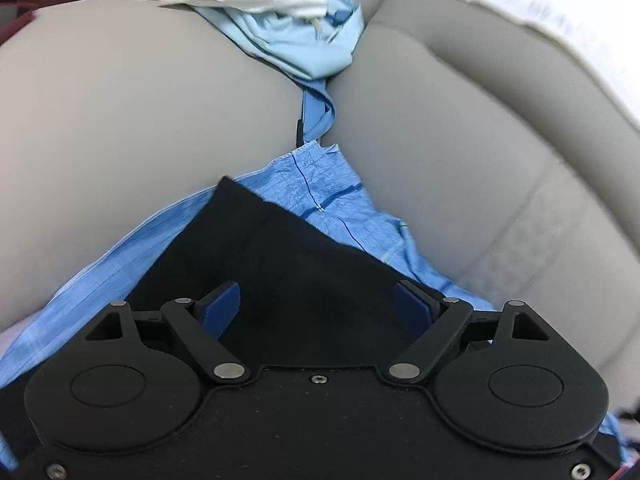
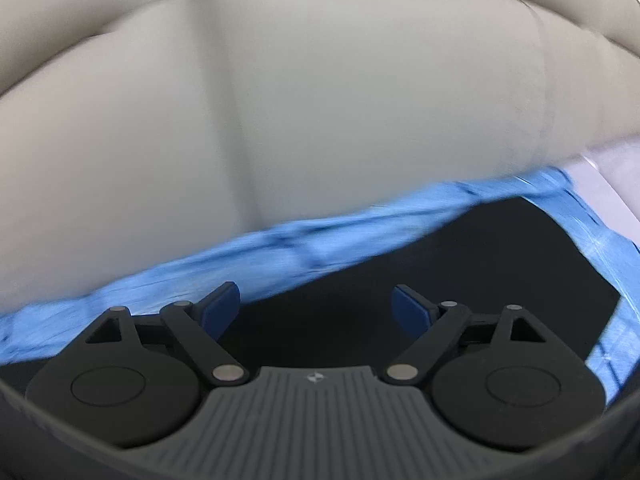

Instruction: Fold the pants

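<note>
Lying under left tool [image 1: 316, 304] (parted): pants [image 1: 280, 256]

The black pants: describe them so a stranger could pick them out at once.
Start from the grey sofa cushions; a bright blue cloth is spread across them. The black pants lie flat on that cloth, under the open left gripper. They are the only dark, plain fabric there, unlike the pale blue and white bundle behind.
</note>
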A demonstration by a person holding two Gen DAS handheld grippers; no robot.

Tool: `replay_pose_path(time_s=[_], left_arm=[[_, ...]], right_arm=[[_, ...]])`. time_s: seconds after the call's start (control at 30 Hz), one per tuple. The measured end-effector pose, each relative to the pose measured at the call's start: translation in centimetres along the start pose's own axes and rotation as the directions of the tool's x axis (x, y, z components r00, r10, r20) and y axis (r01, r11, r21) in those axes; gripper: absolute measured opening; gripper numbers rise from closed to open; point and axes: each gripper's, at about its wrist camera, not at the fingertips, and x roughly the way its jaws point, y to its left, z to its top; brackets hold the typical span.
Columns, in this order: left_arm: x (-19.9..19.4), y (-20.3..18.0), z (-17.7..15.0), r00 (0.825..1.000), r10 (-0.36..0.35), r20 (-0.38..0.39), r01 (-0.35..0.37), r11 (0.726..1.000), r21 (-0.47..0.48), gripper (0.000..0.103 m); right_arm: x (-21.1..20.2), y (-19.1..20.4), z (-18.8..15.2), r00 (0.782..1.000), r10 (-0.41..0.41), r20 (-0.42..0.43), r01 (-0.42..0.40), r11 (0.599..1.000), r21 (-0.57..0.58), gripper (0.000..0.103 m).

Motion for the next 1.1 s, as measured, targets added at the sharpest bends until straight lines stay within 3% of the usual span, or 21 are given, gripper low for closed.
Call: replay_pose_path(time_s=[0.17, 0.33, 0.53, 0.67, 0.73, 0.77, 0.8, 0.87, 0.9, 0.93, 0.97, 1.0, 1.03, 1.07, 1.1], left_arm=[[5.4, -2.5, 1.5, 0.995, 0.096, 0.022, -0.096, 0.995, 0.001, 0.084], [10.6, -4.0, 2.2, 0.984, 0.169, -0.049, -0.171, 0.984, -0.046, 0.084], [13.5, -4.5, 2.0, 0.969, 0.243, -0.042, -0.245, 0.969, -0.041, 0.087], [14.5, -4.4, 2.0, 0.96, 0.275, -0.051, -0.277, 0.96, -0.04, 0.093], [15.0, -4.3, 2.1, 0.956, 0.289, -0.056, -0.291, 0.956, -0.041, 0.096], [15.2, -4.3, 2.2, 0.956, 0.289, -0.06, -0.291, 0.956, -0.041, 0.099], [15.5, -4.3, 2.3, 0.955, 0.29, -0.066, -0.293, 0.955, -0.044, 0.102], [16.0, -4.4, 2.5, 0.95, 0.304, -0.072, -0.307, 0.951, -0.041, 0.102], [16.2, -4.7, 2.5, 0.944, 0.319, -0.079, -0.322, 0.946, -0.028, 0.1], [16.3, -4.9, 2.4, 0.938, 0.339, -0.076, -0.34, 0.94, -0.013, 0.094], [16.1, -5.3, 2.2, 0.927, 0.371, -0.056, -0.371, 0.928, 0.011, 0.066], [15.8, -5.8, 1.9, 0.905, 0.424, -0.028, -0.422, 0.905, 0.048, 0.038], [15.3, -6.0, 1.7, 0.905, 0.426, -0.001, -0.424, 0.902, 0.084, 0.025], [14.7, -6.1, 1.5, 0.925, 0.38, 0.008, -0.378, 0.92, 0.106, 0.012], [13.8, -6.1, 1.5, 0.934, 0.357, 0.022, -0.357, 0.927, 0.112, 0.002]], right_arm=[[4.3, -4.8, 0.8, 0.995, -0.083, -0.05, 0.086, 0.995, 0.06, 0.091], [7.8, -7.1, 1.7, 0.986, -0.143, -0.084, 0.149, 0.986, 0.077, 0.091], [11.0, -6.6, 2.8, 0.984, -0.163, -0.075, 0.169, 0.982, 0.08, 0.098], [12.5, -5.8, 2.8, 0.959, -0.271, -0.08, 0.275, 0.96, 0.048, 0.098], [12.2, -5.9, 2.5, 0.957, -0.284, -0.062, 0.288, 0.955, 0.072, 0.082], [11.8, -5.9, 2.5, 0.952, -0.301, -0.047, 0.304, 0.95, 0.071, 0.066], [11.5, -6.0, 2.4, 0.949, -0.314, -0.033, 0.315, 0.947, 0.065, 0.042], [10.8, -6.6, 2.4, 0.947, -0.322, -0.022, 0.323, 0.943, 0.077, 0.011], [10.4, -7.2, 2.4, 0.953, -0.301, -0.017, 0.302, 0.949, 0.094, 0.009], [9.9, -7.8, 2.5, 0.964, -0.267, -0.009, 0.267, 0.958, 0.11, 0.008], [9.4, -8.5, 2.3, 0.97, -0.241, 0.002, 0.239, 0.963, 0.123, 0.007], [8.7, -8.9, 2.1, 0.975, -0.224, 0.016, 0.22, 0.966, 0.133, 0.006], [7.9, -9.4, 1.9, 0.978, -0.203, 0.04, 0.196, 0.971, 0.135, 0.006], [7.0, -10.0, 1.6, 0.98, -0.189, 0.068, 0.179, 0.975, 0.13, 0.006], [6.0, -10.2, 1.4, 0.979, -0.181, 0.093, 0.169, 0.978, 0.124, 0.006]])
